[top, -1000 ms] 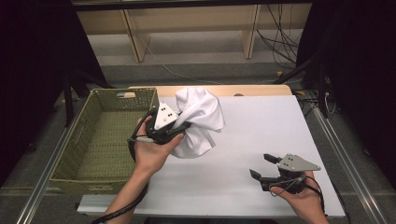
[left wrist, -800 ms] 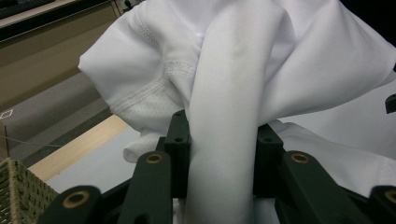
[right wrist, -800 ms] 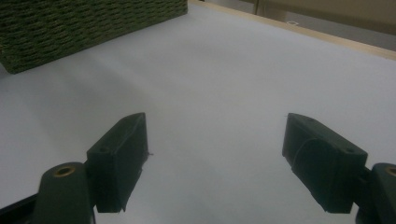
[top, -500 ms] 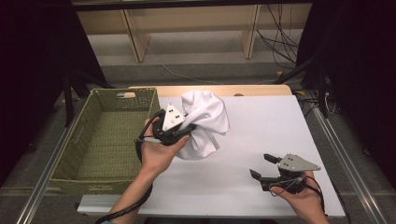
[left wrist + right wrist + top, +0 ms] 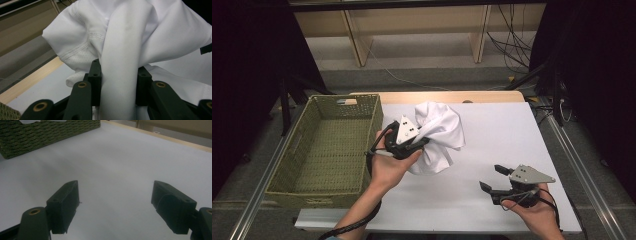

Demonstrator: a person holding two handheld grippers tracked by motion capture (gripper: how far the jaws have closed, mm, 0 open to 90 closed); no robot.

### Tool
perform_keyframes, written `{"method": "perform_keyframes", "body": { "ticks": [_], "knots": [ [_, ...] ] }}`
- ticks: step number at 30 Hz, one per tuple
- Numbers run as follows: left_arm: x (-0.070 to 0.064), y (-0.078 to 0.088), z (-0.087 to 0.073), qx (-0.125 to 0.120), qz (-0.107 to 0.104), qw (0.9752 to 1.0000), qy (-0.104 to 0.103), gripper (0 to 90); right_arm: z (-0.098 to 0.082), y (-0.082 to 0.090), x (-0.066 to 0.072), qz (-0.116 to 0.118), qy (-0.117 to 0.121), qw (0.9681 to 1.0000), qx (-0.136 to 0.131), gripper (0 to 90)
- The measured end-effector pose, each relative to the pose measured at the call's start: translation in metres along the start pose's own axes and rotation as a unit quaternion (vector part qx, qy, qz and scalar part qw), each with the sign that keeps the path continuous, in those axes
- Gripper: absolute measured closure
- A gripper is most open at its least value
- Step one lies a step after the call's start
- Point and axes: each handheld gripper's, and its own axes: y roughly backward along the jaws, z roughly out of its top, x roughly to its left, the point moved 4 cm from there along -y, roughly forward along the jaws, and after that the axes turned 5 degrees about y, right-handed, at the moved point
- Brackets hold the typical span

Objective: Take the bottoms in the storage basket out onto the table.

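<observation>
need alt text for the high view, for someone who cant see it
The person's left gripper is clamped on a bunched white cloth over a white table, beside a green woven basket. The right gripper rests open near the table's front edge.

The left hand-held gripper [image 5: 419, 142] sits near picture centre in the high view, pointing toward 2 o'clock, jaws clamped on a bunched fold. The right hand-held gripper [image 5: 492, 179], at 5 o'clock, points toward 10 o'clock with jaws spread wide, gripping nothing.
</observation>
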Motion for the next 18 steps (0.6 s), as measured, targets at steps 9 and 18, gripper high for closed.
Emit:
{"method": "perform_keyframes", "body": {
  "ticks": [9,18],
  "knots": [
    [-0.007,-0.011,-0.008,0.011,-0.011,0.9999,-0.001,66.1,0.0,0.0,0.0,0.001,0.0,1.0,-0.002,23.4],
    [-0.014,-0.019,-0.014,0.021,-0.021,0.9995,-0.005,65.9,0.001,0.0,0.0,0.001,0.0,1.0,-0.003,23.4]
  ]
}}
